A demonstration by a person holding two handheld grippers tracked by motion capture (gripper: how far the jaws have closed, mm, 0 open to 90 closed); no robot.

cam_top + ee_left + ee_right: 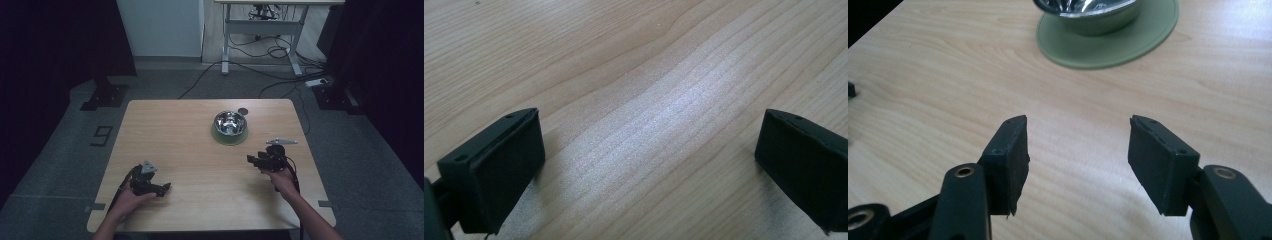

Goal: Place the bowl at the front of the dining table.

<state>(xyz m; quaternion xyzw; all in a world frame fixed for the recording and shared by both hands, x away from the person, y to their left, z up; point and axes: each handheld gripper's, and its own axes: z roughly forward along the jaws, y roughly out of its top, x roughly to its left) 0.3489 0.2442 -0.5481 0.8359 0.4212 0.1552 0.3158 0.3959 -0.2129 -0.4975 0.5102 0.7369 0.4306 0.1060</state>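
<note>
You're in the approach step, nothing picked up yet. Your right gripper (pixel 256 161) sits toward the right side of the table (pixel 165 130), just near of the steel bowl (pixel 230 122), jaws apart w/ bare wood between them, so it's released and empty. In the right gripper view the bowl (pixel 1088 12) is straight ahead at the far edge of the picture, standing on a round green mat (pixel 1108 42); mat and bowl are touching, bowl roughly centred on it. There's a clear gap of tabletop between the fingertips (pixel 1010 150) and the mat's near rim, so you're near but not at it.

Your left gripper (pixel 162 188) rests low at the near-left of the table, well apart from the bowl. In the left gripper view its jaws stand wide over plain wood, also released, holding nothing.

Judging from this, the bowl is the target. Next move: bring the right gripper fwd toward the bowl's near rim and line one jaw inside, one outside the wall. The rim is thin and shiny, likely slippery, so come in square before you close. Watch the mat: pushing the bowl could slide both. A small dark disc (pixel 243 110) lies just beyond the bowl; can't tell what it is.
</note>
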